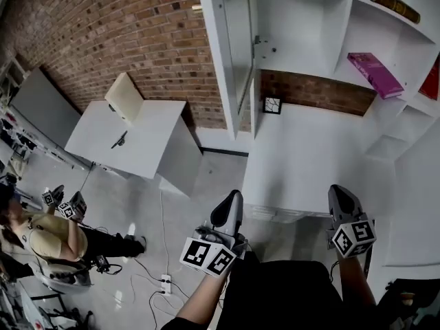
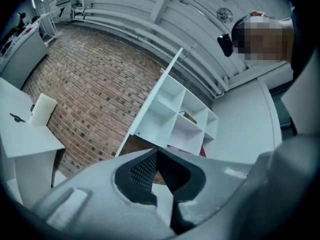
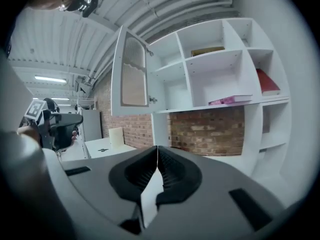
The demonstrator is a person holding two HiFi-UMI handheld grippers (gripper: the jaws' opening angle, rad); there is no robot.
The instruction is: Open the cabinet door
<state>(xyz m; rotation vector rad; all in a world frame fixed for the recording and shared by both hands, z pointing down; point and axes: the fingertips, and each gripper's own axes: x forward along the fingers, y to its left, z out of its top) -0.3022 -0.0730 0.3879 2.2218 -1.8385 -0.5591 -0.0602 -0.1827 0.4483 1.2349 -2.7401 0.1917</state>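
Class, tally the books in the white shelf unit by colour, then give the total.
pink book: 1
brown book: 1
red book: 1
Total: 3

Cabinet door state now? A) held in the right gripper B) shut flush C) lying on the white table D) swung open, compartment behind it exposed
D: the cabinet door stands swung out from the shelf unit, leaving the compartment behind it open to view.
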